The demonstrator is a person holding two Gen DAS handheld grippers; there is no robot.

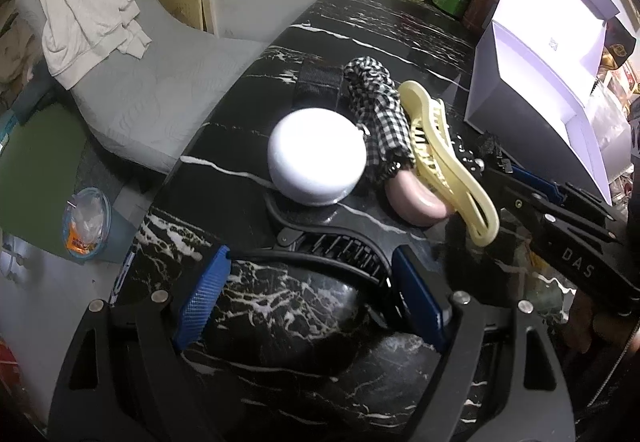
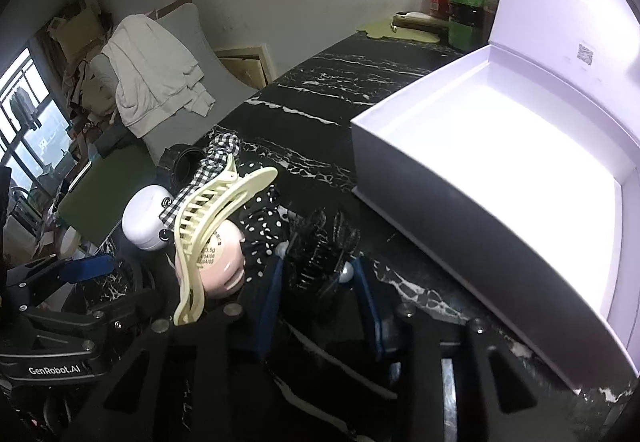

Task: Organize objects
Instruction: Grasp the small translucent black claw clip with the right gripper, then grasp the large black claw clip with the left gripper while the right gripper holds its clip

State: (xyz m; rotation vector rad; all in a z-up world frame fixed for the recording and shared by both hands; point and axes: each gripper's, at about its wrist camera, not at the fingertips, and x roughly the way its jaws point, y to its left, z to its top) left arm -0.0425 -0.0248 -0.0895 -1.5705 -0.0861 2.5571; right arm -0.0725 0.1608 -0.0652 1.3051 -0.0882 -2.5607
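White box stands open on the black, white-veined marble worktop, its lid raised at the far side, at the right of both views. Beside it lies a small heap: a cream claw clip with its long axis running from the far left toward the near right, leaning on a pink round case, next to a checked scrunchie and a white round jar. Only the right wrist view shows the case's printed label and a window at far left. The left hand-held gripper stands open over a black claw clip. The right hand-held gripper is closed on a dark, pearl-studded clip.
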